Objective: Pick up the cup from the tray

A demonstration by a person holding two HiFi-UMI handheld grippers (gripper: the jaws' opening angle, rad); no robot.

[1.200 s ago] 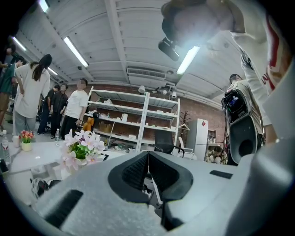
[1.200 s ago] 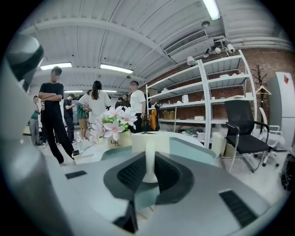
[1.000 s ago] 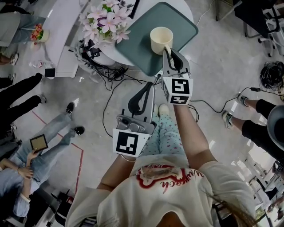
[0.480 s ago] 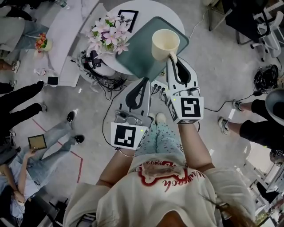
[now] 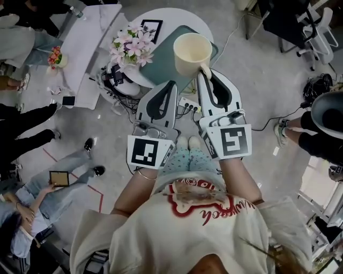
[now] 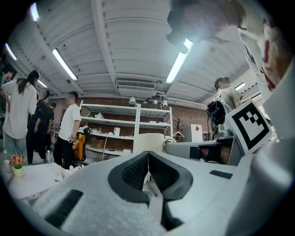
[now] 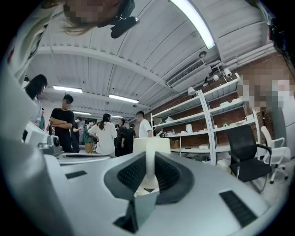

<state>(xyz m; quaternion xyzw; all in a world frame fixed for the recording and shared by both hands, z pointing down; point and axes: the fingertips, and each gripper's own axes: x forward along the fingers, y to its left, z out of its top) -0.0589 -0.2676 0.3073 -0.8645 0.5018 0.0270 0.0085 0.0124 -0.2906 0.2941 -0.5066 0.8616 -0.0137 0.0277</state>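
Note:
A cream cup [image 5: 192, 53] hangs high above the teal tray [image 5: 162, 63], close under the head camera. My right gripper [image 5: 204, 71] is shut on the cup's handle, and the cup body sticks out past the fingertips. In the right gripper view the pale handle [image 7: 150, 171] is pinched between the dark pads, with the cup [image 7: 151, 145] beyond. My left gripper [image 5: 170, 83] is beside it on the left, shut with nothing in it. Its pads meet in the left gripper view [image 6: 148, 159], where the cup [image 6: 148, 142] shows just past them.
The tray lies on a round white table [image 5: 179, 15] with a pink flower bunch [image 5: 131, 45] and a framed picture [image 5: 151, 28]. Cables and a power strip [image 5: 188, 105] lie on the floor below. People stand and sit at the left, and an office chair [image 5: 313, 32] is at the right.
The right gripper has lifted the cup off the tray and raised it toward the head camera. The left gripper has risen alongside, still shut.

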